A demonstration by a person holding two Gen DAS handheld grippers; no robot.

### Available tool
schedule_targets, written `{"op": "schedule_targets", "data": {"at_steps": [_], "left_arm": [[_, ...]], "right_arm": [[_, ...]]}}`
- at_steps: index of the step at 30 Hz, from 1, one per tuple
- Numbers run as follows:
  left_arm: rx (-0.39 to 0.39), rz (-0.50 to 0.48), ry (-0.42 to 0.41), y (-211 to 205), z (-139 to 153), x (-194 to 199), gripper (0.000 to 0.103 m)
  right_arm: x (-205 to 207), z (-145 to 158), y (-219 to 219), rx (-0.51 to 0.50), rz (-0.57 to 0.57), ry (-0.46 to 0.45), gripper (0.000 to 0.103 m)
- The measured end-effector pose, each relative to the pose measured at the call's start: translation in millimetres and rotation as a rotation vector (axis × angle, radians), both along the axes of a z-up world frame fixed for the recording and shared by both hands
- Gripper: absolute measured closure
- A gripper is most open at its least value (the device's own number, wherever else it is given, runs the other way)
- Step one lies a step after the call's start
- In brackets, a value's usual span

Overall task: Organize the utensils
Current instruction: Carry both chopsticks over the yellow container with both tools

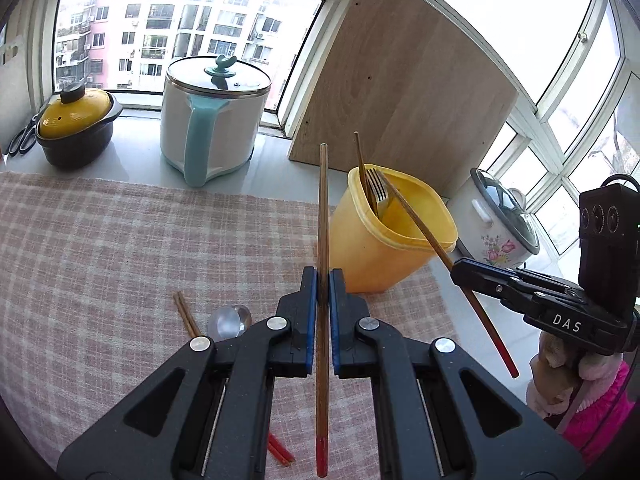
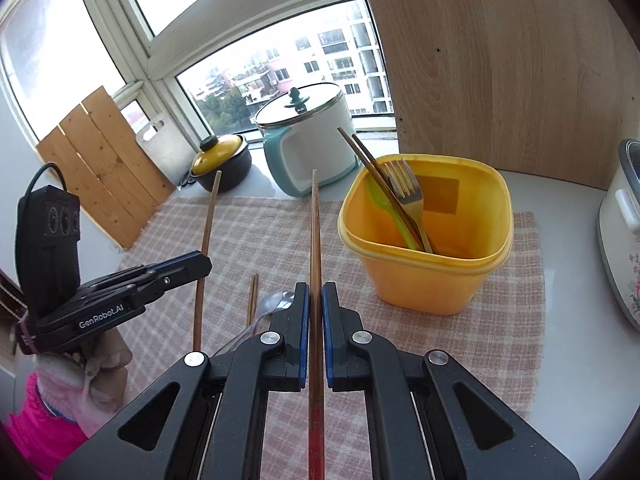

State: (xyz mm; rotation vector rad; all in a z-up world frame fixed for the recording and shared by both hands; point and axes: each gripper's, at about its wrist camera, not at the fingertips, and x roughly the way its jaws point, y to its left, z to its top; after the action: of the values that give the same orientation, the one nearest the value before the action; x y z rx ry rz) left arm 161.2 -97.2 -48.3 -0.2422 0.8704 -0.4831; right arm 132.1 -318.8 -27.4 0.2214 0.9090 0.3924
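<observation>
Chopsticks [image 1: 322,216] clamped in both hand-held grippers [image 1: 323,280] — yellow bin [image 2: 424,240] rim near.

Daylight pours through the windows [image 1: 188,36], apartment blocks [image 1: 132,28] outside; a wooden board [image 1: 404,92] leans by the frame, pink checked cloth [image 1: 120,248] covering the white counter [image 2: 568,280].

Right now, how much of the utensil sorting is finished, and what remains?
Done: a fork, a green utensil and chopsticks already stand in the yellow tub. In hand: the left gripper and right gripper each hold one chopstick, lifted. Left: a spoon and a chopstick pair on the cloth.
</observation>
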Motion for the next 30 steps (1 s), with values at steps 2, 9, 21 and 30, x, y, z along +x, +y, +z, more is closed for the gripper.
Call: {"op": "schedule_targets", "data": {"at_steps": [2, 9, 21, 30], "left_arm": [[-0.01, -0.006, -0.013, -7.4, 6.3, 5.2, 0.099], [-0.032, -0.02, -0.059, -34.2, 25.7, 29.7, 0.099], [-0.061, 0.001, -0.091, -72.3, 42.6, 77.9, 0.099], [-0.054, 0.013, -0.106, -93.9, 46.0, 107.8, 0.099]], "right_arm": [[4.1, 6.2, -8.7, 0.006, -0.017, -0.023, 0.098], [25.1, 21.6, -31.5, -0.001, -0.062, -0.083, 0.098], [73.8, 25.3, -52.6, 0.014, -0.086, -0.146, 0.098], [95.6, 21.4, -55.3, 0.032, -0.082, -0.206, 0.098]]}}
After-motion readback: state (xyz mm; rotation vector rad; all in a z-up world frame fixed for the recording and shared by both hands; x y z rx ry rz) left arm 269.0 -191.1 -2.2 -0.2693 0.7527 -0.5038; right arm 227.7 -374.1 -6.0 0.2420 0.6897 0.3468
